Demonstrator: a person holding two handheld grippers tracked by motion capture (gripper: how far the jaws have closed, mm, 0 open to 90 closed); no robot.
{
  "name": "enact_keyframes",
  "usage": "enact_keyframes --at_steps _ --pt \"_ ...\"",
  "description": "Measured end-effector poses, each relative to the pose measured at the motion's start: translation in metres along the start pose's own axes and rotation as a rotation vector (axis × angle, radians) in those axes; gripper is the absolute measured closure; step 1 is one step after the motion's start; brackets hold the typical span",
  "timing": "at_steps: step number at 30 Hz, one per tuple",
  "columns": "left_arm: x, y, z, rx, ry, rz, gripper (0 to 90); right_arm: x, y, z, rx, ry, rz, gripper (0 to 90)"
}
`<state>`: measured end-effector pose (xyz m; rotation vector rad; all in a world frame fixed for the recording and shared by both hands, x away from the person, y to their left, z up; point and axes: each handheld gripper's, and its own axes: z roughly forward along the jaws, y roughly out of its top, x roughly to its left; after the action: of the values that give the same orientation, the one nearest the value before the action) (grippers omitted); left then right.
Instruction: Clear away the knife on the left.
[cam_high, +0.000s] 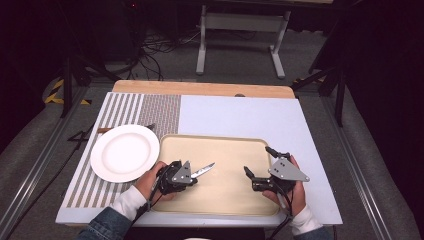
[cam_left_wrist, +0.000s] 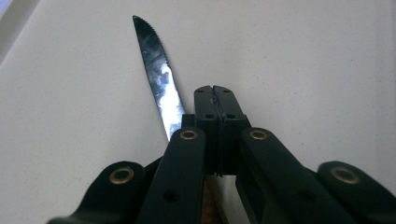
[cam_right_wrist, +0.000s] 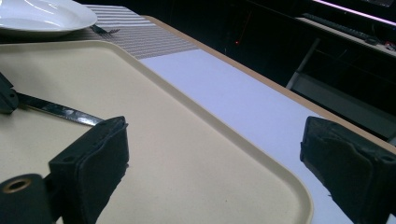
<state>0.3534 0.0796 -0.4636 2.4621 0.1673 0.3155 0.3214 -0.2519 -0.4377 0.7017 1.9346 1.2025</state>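
1. Left gripper (cam_high: 192, 176) sits at the tray's near-left, jaws clamped tight on a knife (cam_left_wrist: 159, 74) by its handle end, so the serrated blade sticks out free, pointing toward tray centre.
2. Right gripper (cam_high: 260, 165) waits over the tray's (cam_high: 225, 145) near-right, jaws wide apart, nothing between them; likely standing by.
3. Beige tray is bare otherwise, so the knife is probably being taken off it.
4. White plate (cam_high: 124, 151) rests left of the tray on a striped placemat (cam_high: 150, 112), a likely spot for the knife beside it.
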Motion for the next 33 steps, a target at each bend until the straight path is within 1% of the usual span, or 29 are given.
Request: enact_keyframes --at_steps 3,5,9,11,12,13,14,16,21,23,24,25,26,27,28,29,30,33 --pt "0.002 -0.001 0.000 0.004 0.016 -0.005 89.9 0.000 0.000 0.000 0.004 0.001 -0.002 8.8" --pt "0.003 -0.002 -0.002 0.017 0.039 -0.015 89.8 0.001 -0.001 0.001 0.008 0.003 -0.007 8.8" --pt "0.007 -0.005 -0.004 0.027 0.052 -0.041 89.8 0.001 -0.001 0.001 0.010 0.003 -0.004 8.8" --pt "0.008 -0.006 -0.005 0.037 0.071 -0.036 89.8 0.000 -0.001 0.001 0.010 0.004 -0.006 8.8" --pt "0.008 -0.007 -0.006 0.045 0.076 -0.044 89.8 0.000 -0.001 0.001 0.011 0.003 -0.007 8.8" --pt "0.009 -0.007 -0.006 0.046 0.079 -0.039 89.8 0.000 -0.001 0.001 0.010 0.004 -0.007 8.8" --pt "0.010 -0.009 -0.008 0.048 0.088 -0.045 89.8 0.000 -0.001 0.001 0.010 0.003 -0.007 8.8" --pt "0.012 -0.012 -0.010 0.058 0.095 -0.059 89.8 0.000 -0.001 0.001 0.010 0.003 -0.007 8.8" --pt "0.014 -0.017 -0.014 0.067 0.109 -0.076 89.8 0.001 -0.001 0.001 0.012 0.005 -0.010 8.8" --pt "0.013 -0.019 -0.016 0.077 0.116 -0.082 89.8 0.001 -0.001 0.001 0.013 0.005 -0.013 8.8" --pt "0.013 -0.019 -0.017 0.076 0.122 -0.071 89.8 0.001 -0.001 0.001 0.014 0.004 -0.013 8.8" --pt "0.012 -0.020 -0.018 0.088 0.124 -0.079 89.8 0.001 -0.001 0.001 0.014 0.005 -0.013 8.9" --pt "0.011 -0.021 -0.019 0.091 0.129 -0.077 89.8 0.001 -0.001 0.001 0.015 0.005 -0.013 8.8" --pt "0.010 -0.023 -0.020 0.086 0.136 -0.083 89.8 0.001 -0.001 0.001 0.016 0.006 -0.013 8.8" --pt "0.009 -0.024 -0.020 0.074 0.138 -0.075 89.8 0.001 -0.001 0.001 0.019 0.006 -0.017 8.8" --pt "0.007 -0.026 -0.021 0.078 0.138 -0.086 89.8 0.001 -0.002 0.002 0.020 0.007 -0.021 8.8" --pt "0.007 -0.027 -0.022 0.067 0.143 -0.081 89.8 0.001 -0.002 0.002 0.021 0.007 -0.024 8.8" --pt "0.003 -0.030 -0.024 0.067 0.160 -0.095 89.8 0.001 -0.003 0.001 0.023 0.006 -0.018 8.8"
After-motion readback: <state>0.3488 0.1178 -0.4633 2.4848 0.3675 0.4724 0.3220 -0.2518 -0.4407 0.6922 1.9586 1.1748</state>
